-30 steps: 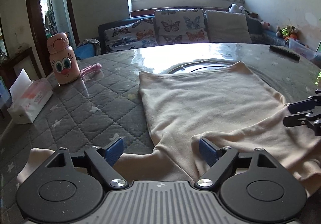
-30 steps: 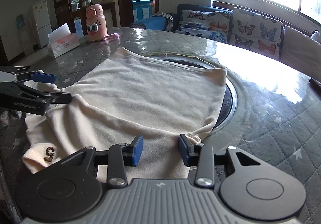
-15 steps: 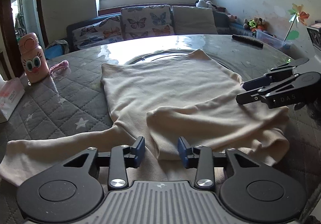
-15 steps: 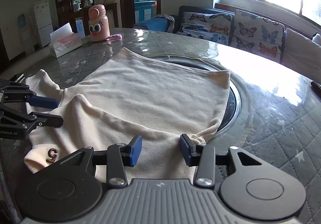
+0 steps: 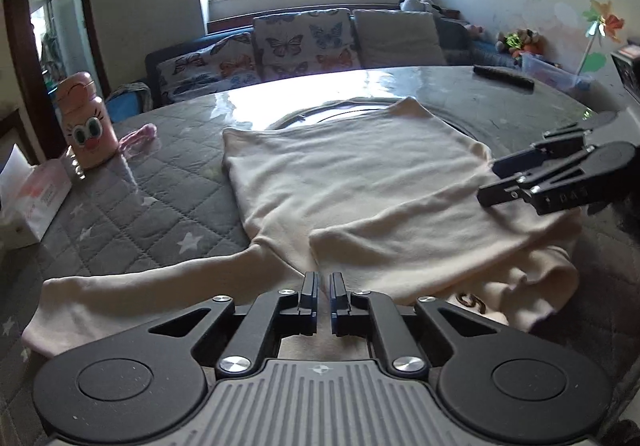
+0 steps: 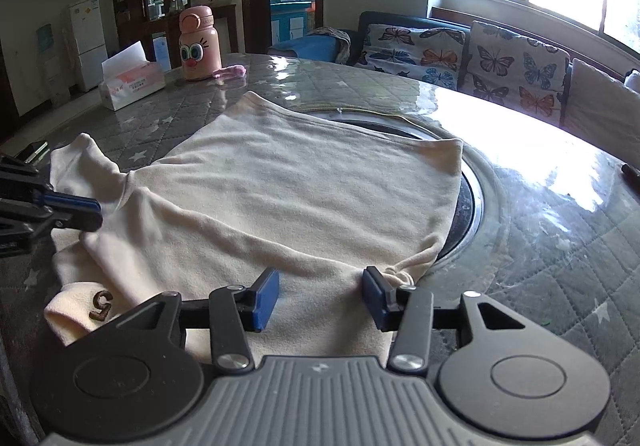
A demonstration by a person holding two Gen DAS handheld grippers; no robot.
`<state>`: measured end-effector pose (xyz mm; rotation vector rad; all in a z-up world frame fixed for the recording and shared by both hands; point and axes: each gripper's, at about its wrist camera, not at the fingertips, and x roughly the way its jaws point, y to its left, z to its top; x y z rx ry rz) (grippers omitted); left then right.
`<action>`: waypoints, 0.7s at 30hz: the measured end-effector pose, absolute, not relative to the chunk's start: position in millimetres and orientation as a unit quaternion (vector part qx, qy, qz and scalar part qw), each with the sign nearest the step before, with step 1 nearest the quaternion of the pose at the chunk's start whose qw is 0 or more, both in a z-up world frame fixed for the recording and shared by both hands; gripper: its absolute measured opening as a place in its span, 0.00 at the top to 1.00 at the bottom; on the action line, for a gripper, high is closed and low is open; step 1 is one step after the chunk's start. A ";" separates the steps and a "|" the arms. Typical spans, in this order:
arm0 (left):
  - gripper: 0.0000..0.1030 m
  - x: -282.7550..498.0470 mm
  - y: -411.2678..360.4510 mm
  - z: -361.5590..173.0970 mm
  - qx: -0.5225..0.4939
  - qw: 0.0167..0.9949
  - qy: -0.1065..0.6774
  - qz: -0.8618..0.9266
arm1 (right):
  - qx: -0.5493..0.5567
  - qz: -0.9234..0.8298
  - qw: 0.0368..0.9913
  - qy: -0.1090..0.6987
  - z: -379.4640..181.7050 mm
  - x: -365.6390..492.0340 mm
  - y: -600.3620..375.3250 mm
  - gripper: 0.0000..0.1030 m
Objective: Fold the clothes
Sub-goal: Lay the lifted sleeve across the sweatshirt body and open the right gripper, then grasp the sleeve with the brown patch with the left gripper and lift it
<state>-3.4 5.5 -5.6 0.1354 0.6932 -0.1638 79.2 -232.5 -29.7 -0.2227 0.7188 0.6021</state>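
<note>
A cream long-sleeved shirt (image 5: pixel 352 182) lies on the round table; it also shows in the right wrist view (image 6: pixel 304 190). One sleeve (image 5: pixel 420 242) is folded across its body, the other sleeve (image 5: pixel 132 294) stretches out flat to the left. My left gripper (image 5: pixel 324 300) is shut just above the shirt's near edge, with nothing seen between its pads. My right gripper (image 6: pixel 320 292) is open over the shirt's near right edge, its fingers either side of the cloth; it also shows at the right of the left wrist view (image 5: pixel 552 176).
A pink bottle (image 5: pixel 86 126), a tissue box (image 5: pixel 28 202) and a small pink item (image 5: pixel 138 138) stand at the table's left. A dark remote (image 5: pixel 504 76) lies at the far right. A metal ring (image 6: pixel 472 198) is set in the table's middle. A sofa stands behind.
My left gripper has closed from wide open to shut and pulled back a little from the shirt. The right gripper stays open in nearly the same place.
</note>
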 end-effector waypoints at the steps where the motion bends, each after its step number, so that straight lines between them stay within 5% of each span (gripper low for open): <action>1: 0.92 -3.4 5.2 -1.4 0.064 0.938 0.330 -0.083 | -0.107 0.290 0.886 0.345 -29.2 79.0 -232.4 0.54; 18: 0.89 30.9 -6.8 -17.7 0.049 0.934 0.335 -0.115 | -0.105 0.303 0.881 0.349 -28.7 81.8 -221.1 0.53; 21: 0.69 19.7 1.3 -12.2 0.044 0.939 0.326 -0.100 | -0.104 0.306 0.880 0.347 -27.2 79.8 -219.2 0.52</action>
